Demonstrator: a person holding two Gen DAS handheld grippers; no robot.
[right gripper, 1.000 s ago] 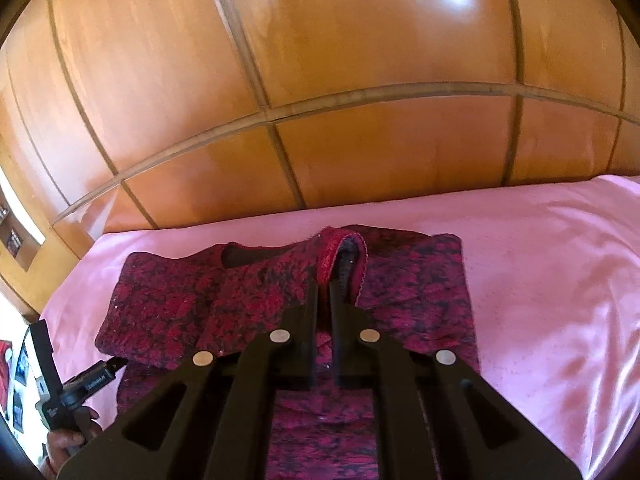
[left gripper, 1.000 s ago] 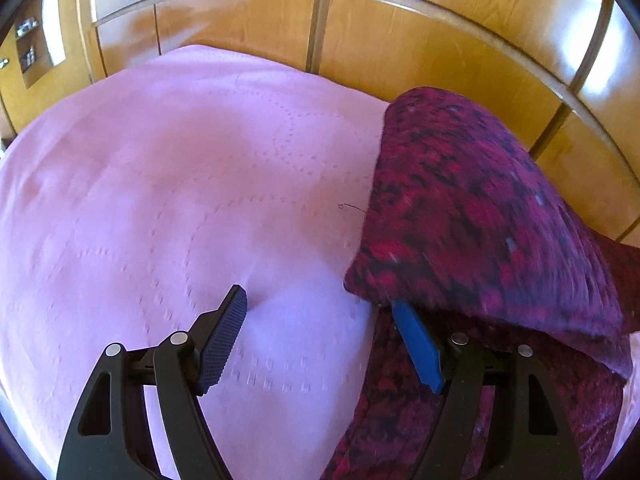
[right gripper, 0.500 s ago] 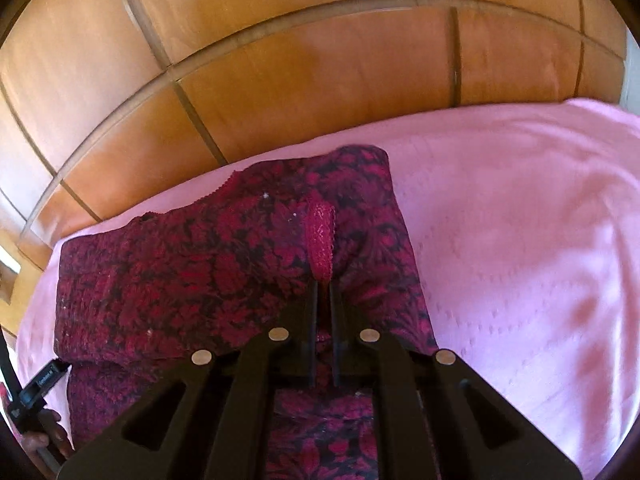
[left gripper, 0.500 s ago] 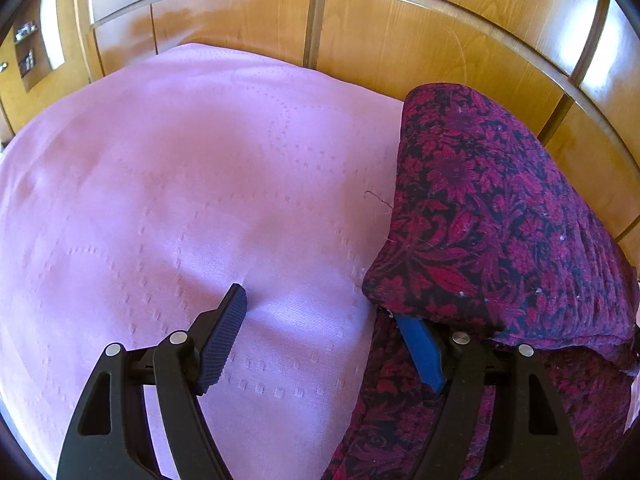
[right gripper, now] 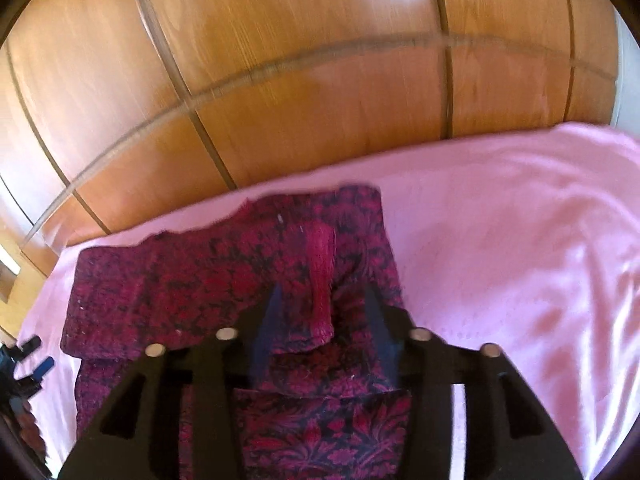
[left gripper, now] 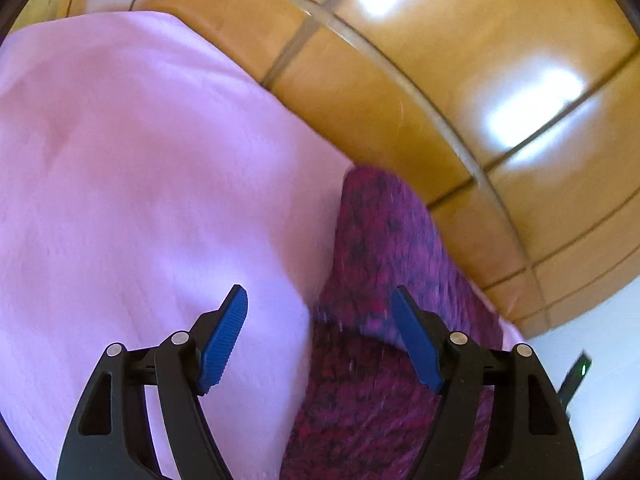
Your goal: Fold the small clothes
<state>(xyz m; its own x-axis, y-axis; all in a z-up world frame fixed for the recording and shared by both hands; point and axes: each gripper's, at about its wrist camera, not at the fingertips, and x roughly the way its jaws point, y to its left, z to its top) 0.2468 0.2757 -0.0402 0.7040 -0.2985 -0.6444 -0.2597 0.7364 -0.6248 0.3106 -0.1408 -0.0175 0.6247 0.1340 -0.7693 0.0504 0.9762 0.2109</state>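
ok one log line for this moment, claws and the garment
left claw: open, empty | right claw: open, over fold | floral garment: folded on pink bedspread | phase: fold laid, both released

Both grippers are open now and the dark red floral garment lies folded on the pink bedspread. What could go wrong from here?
1. The trim strip lies between the open fingers of the right gripper; pulling back carelessly may snag it and drag the fold open.
2. The folded flap of the garment looks puffy, not pressed flat, so it may spring back.
3. The left gripper has one finger over the garment's edge; a sideways move might shift it on the bedspread.
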